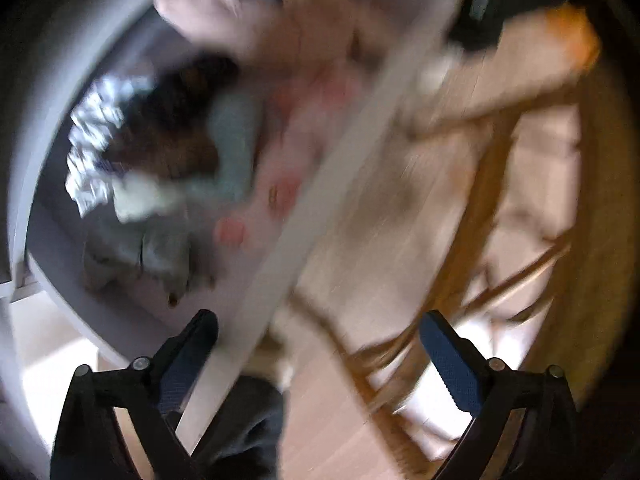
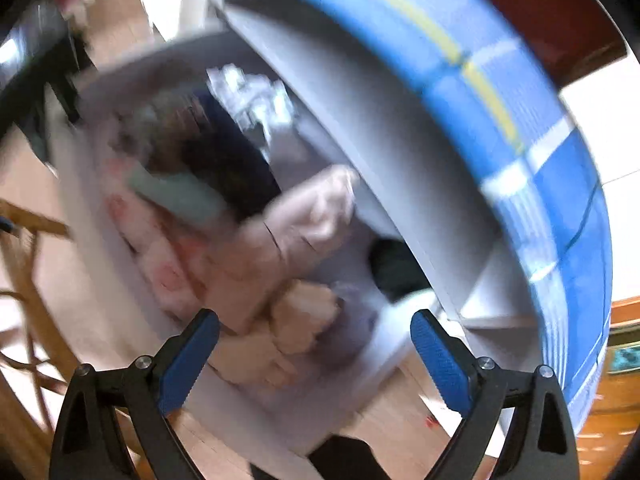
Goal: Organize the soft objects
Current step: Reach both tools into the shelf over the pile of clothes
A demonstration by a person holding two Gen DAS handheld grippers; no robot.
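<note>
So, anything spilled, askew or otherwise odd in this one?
Nothing stands out. The soft items, including a pink spotted plush and a tan plush, lie loosely piled inside the grey bin. Both frames are motion-blurred, so small details can't be judged.

We see the soft objects piled in a grey bin (image 2: 352,120), both views blurred. A tan plush toy (image 2: 276,292) lies slumped at the heap's six o'clock, its pale limb (image 2: 320,204) raised toward one o'clock. At nine o'clock of it lies a pink cloth with red spots (image 2: 160,264), pressed against the bin wall. A pale green piece (image 2: 180,196) rests at eleven o'clock, touching a dark brown furry item (image 2: 228,164). A white-and-dark patterned cloth (image 2: 252,100) sits crumpled at twelve o'clock, farthest in.
</note>
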